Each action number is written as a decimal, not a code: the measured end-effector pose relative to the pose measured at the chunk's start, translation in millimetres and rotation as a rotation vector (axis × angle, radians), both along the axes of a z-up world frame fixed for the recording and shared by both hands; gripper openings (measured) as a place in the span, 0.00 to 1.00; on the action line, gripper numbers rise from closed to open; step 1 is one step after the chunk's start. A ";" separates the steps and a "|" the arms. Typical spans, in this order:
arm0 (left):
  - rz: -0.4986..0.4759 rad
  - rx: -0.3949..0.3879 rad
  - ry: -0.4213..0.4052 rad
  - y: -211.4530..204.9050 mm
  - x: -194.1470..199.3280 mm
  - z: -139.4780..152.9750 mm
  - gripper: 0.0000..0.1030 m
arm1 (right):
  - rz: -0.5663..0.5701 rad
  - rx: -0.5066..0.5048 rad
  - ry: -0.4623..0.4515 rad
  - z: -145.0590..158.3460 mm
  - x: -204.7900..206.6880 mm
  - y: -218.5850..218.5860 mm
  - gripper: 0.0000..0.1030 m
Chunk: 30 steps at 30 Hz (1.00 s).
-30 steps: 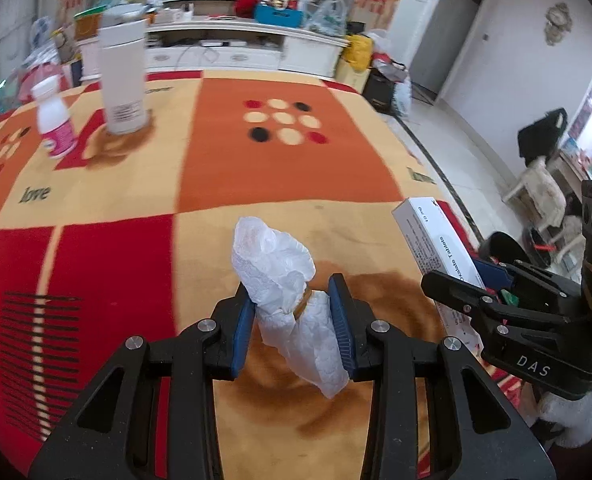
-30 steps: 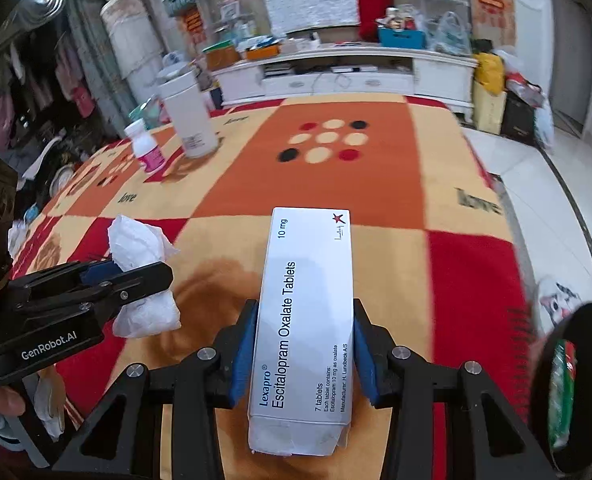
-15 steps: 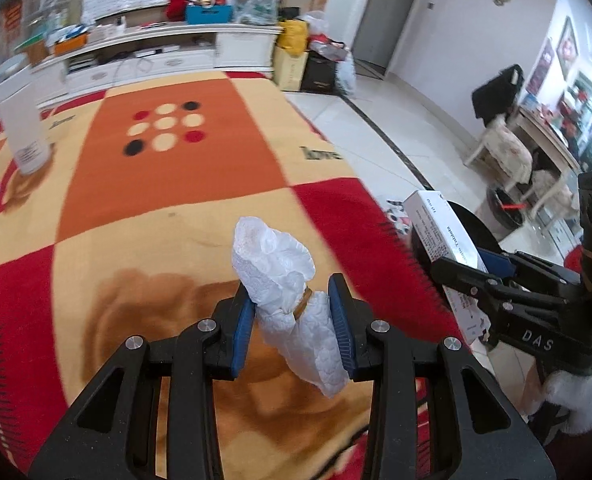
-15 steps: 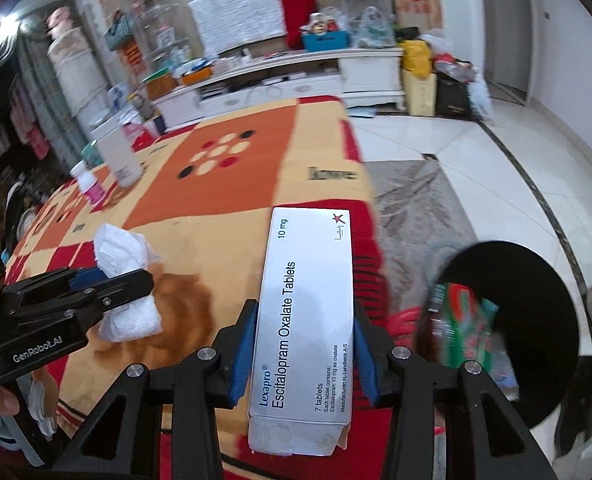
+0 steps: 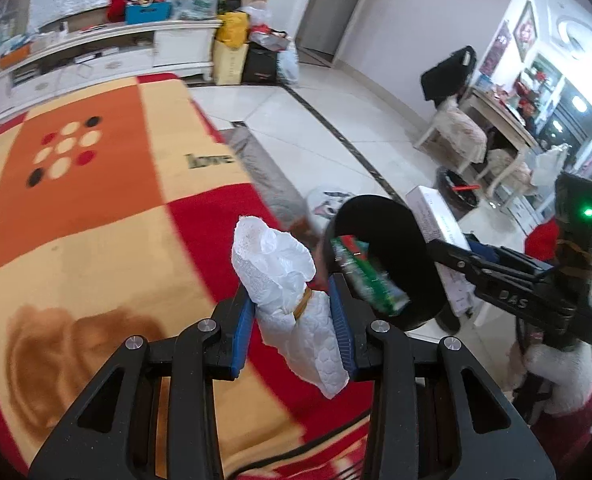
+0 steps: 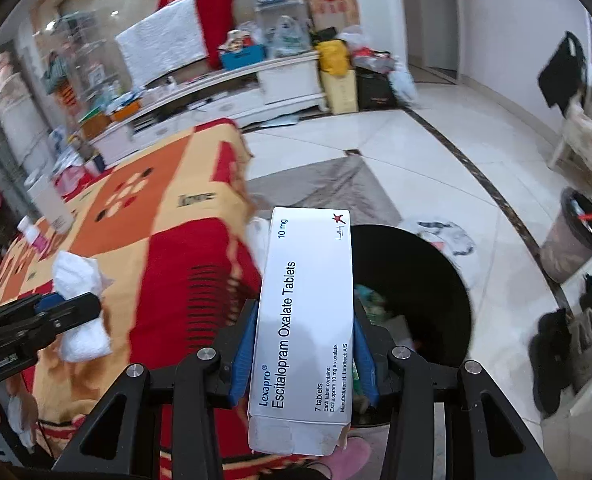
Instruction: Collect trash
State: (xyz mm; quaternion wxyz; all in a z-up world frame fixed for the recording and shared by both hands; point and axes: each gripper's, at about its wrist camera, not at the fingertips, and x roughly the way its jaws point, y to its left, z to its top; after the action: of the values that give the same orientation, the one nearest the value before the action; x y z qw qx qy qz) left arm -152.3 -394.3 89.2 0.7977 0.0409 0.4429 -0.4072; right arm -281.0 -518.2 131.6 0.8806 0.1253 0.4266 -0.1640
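My left gripper [image 5: 294, 322] is shut on a crumpled white tissue wad [image 5: 280, 276], held over the right edge of the blanket-covered table [image 5: 96, 208]. Just past that edge stands a black trash bin [image 5: 380, 240] on the floor, with a green wrapper [image 5: 370, 276] inside. My right gripper [image 6: 304, 344] is shut on a white tablet box [image 6: 306, 312], held over the black trash bin [image 6: 428, 292]. In the right wrist view the left gripper [image 6: 76, 306] with the tissue wad [image 6: 82, 308] sits to the left over the table [image 6: 168, 264]. The right gripper [image 5: 468, 264] shows at the right of the left wrist view.
A white canister [image 6: 50, 204] and a small pink-labelled bottle [image 6: 32, 236] stand far back on the table. A second grey bin [image 6: 574, 236] stands on the tiled floor to the right, near chairs [image 5: 456, 132]. A TV cabinet [image 6: 224, 96] lines the far wall.
Both grippers have swung rightward off the table's middle to its right edge, carrying the tissue and the box. The black bin has come into full view under them.
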 end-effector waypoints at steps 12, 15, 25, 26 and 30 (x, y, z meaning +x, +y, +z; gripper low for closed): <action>-0.111 -0.012 0.079 -79.8 -6.5 -13.1 0.33 | -0.100 0.053 0.021 -20.0 -16.5 -46.8 0.41; -0.125 -0.019 0.096 -95.3 -6.9 -19.3 0.33 | -0.119 0.072 0.020 -23.9 -19.6 -55.5 0.41; -0.194 -0.044 0.131 -118.4 -9.6 -33.1 0.54 | -0.182 0.096 -0.006 -25.1 -31.8 -70.7 0.55; -0.190 -0.043 0.137 -117.4 -8.6 -34.1 0.56 | -0.181 0.095 -0.008 -24.0 -33.4 -70.0 0.55; -0.181 -0.027 0.129 -113.9 -10.1 -32.6 0.58 | -0.170 0.093 -0.015 -22.5 -36.7 -64.6 0.55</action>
State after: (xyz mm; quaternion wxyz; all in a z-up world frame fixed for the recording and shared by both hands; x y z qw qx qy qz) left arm -162.4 -508.2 56.6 0.7280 0.0437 0.4823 -0.4852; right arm -317.7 -582.8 109.0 0.8598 0.2029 0.4151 -0.2174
